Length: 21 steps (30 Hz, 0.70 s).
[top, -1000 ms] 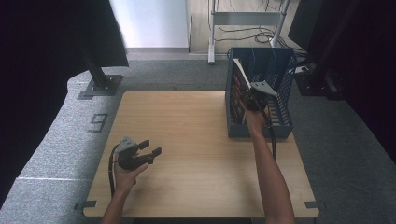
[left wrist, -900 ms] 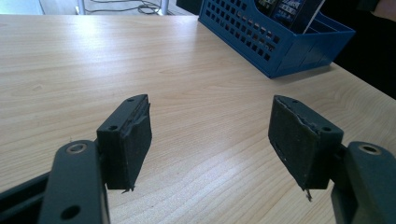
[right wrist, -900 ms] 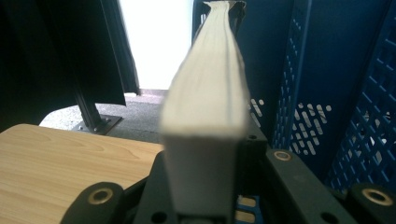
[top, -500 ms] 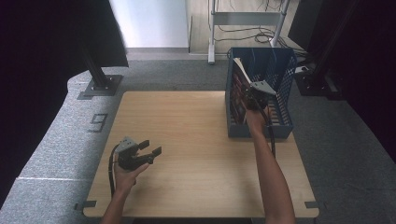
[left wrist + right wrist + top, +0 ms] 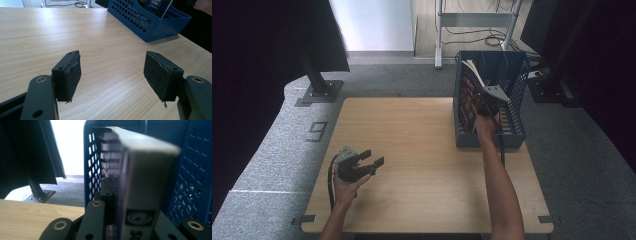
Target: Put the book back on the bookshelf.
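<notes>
We have the right tool (image 5: 484, 102) clamped on the book (image 5: 470, 92) standing in the blue basket (image 5: 516, 131) at upper right, not yet lifted out or released, while the left tool (image 5: 371, 161) waits apart, empty.

A lab or recording studio: a bare wooden surface (image 5: 422, 150) stands on grey carpet (image 5: 277, 145) marked with a taped number (image 5: 318, 131), black curtains (image 5: 257, 60) hang around it, and a metal stand (image 5: 319, 85) and loose cables (image 5: 492, 37) lie beyond its far edge.
</notes>
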Available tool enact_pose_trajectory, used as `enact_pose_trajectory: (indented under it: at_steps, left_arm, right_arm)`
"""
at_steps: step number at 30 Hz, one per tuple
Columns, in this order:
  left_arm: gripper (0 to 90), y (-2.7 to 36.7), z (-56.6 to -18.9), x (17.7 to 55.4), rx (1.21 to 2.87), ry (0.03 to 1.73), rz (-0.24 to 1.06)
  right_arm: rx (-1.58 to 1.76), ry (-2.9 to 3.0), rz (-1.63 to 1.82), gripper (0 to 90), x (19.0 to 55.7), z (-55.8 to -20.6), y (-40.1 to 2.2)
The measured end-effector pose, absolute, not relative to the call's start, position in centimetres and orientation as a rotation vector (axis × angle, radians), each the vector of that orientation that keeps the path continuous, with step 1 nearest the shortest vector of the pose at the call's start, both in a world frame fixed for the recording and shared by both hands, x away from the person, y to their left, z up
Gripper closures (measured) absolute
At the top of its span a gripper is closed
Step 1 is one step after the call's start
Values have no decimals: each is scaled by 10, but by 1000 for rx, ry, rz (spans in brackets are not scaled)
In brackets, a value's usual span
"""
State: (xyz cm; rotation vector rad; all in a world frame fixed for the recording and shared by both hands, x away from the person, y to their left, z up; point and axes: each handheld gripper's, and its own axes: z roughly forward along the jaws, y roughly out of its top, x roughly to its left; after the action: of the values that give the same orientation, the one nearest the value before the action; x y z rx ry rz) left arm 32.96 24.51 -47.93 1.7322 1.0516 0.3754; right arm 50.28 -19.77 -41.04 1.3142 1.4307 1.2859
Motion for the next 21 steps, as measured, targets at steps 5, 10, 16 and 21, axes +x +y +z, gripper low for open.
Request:
enact_pose_trajectory:
  at_steps: [5, 10, 16, 21]
  left_arm:
    - [301, 243, -481, 331, 1737, 1054, 371]
    - [301, 243, -481, 332, 1740, 1053, 369]
    - [301, 242, -482, 332, 1742, 1055, 368]
    - [301, 241, -482, 332, 1740, 1055, 370]
  right_arm:
    - [1324, 1407, 1292, 815, 506, -411, -198]
    - [1339, 1387, 1304, 815, 507, -412, -203]
    - [1331, 1396, 1293, 815, 504, -409, -206]
    - [1334, 1388, 1289, 815, 503, -406, -208]
